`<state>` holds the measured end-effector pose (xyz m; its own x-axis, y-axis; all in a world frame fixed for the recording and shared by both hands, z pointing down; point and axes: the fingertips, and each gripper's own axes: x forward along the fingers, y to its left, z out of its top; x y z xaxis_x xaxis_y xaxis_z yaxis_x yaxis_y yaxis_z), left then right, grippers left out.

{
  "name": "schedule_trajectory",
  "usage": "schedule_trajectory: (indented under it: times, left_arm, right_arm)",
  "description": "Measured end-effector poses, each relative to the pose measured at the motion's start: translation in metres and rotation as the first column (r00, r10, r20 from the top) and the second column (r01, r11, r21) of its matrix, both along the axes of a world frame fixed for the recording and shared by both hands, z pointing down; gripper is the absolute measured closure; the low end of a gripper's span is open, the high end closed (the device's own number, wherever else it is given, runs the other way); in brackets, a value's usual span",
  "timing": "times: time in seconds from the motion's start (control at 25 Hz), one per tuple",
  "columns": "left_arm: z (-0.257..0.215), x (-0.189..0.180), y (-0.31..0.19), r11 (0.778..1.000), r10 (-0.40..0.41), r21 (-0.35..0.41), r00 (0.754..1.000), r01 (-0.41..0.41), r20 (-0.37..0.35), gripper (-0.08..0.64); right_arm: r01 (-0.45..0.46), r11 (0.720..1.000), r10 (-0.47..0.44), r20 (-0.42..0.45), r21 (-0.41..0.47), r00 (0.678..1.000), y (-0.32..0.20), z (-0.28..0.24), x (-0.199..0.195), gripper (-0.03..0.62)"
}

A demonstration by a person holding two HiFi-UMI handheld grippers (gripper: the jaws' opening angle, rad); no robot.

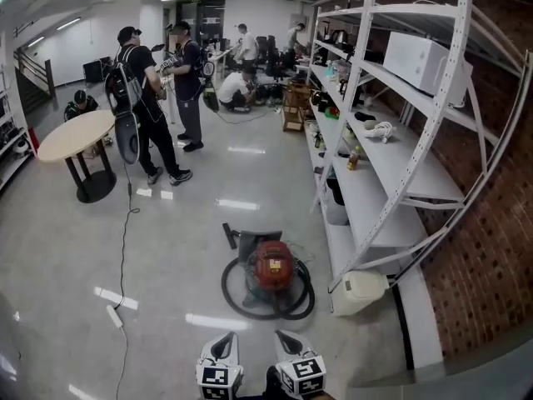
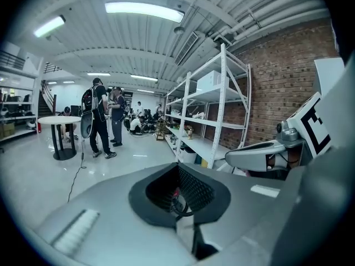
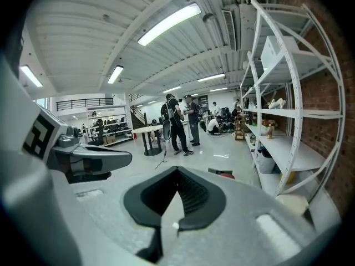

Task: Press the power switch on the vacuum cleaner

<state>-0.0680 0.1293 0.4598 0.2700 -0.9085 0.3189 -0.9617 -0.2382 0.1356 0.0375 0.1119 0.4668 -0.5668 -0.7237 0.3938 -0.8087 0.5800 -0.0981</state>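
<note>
Here's the red vacuum cleaner (image 1: 273, 267), sitting on the glossy floor (image 1: 166, 248) in the lower middle of the head view, with its black hose (image 1: 293, 303) coiled around it. It's just left of the foot of the white shelving rack (image 1: 391, 140). The switch is too small to pick out. Both tools hover at the bottom edge, well short of the machine. The left tongs (image 1: 223, 344) are pressed together with nothing between them, and so are the right tongs (image 1: 291, 344). The right gripper view catches a sliver of red just over the tongs (image 3: 169, 223). In the upper left, two people (image 1: 158, 90) stand by a round table (image 1: 71, 136), and a white power strip (image 1: 114, 315) lies lower left.
</note>
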Motion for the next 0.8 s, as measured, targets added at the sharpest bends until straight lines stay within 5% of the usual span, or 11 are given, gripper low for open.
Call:
schedule_trajectory:
  times: [0.48, 0.8]
  left_arm:
    - [0.007, -0.013, 0.063, 0.997, 0.083, -0.003, 0.995, -0.083, -0.048, 0.545]
    - [0.0, 0.019, 0.085, 1.0, 0.026, 0.015, 0.999, -0.026, -0.037, 0.545]
  right_arm:
    - [-0.038, 0.999, 0.037, -0.057, -0.024, 0.998, 0.071, 0.002, -0.016, 0.6]
    - [0.004, 1.0, -0.004, -0.043, 0.016, 0.999, 0.1, -0.006, 0.019, 0.6]
